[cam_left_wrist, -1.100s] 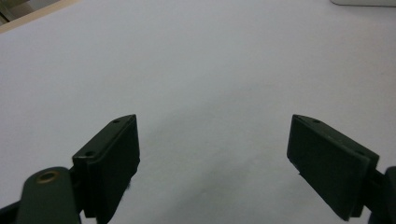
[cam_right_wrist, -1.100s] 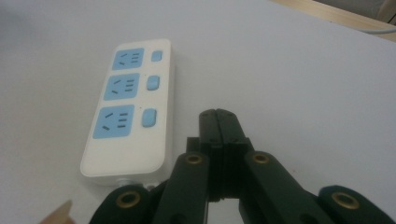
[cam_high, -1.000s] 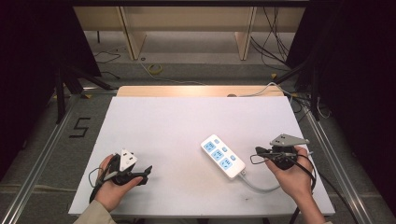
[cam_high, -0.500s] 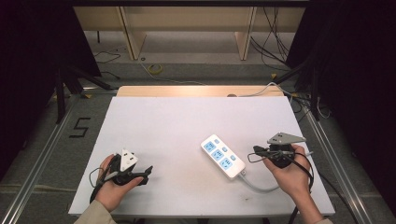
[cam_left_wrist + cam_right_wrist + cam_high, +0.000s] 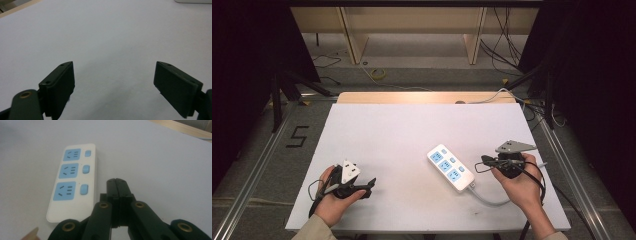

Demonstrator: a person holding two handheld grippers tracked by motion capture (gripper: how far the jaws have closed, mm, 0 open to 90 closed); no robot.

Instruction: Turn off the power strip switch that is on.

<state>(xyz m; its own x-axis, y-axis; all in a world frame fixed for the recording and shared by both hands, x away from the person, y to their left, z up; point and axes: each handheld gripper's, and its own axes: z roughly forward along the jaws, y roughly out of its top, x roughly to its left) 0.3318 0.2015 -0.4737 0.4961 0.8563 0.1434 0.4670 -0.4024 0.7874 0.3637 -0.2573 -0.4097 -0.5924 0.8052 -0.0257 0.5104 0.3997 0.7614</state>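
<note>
White tabletop [image 5: 412, 140] is stretching across the high view, with one power strip [image 5: 450, 168] lying on it, its cable [image 5: 492, 199] curling off toward the right gripper [image 5: 484, 161]. That gripper is resting just beside the strip's near end, jaws clenched on nothing. The left gripper [image 5: 371, 183] is sitting well apart from the strip, near the table's front edge.

Moving to the left gripper view, the two jaws are standing released, wide apart, with bare table between them; the strip [image 5: 192, 1] is peeking in far ahead, beyond the right-hand jaw.

Turning to the right gripper view, the jaws are pressing flat together, and the strip [image 5: 72, 182] is lying just left of the tips, not touching. It is carrying three blue sockets and three blue switches [image 5: 84, 189], one beside each socket.

Pressing a switch looks like the step in hand, so keeping the jaws clenched as one blunt point, swinging left over the nearest switch, and pushing straight down should be working best.
</note>
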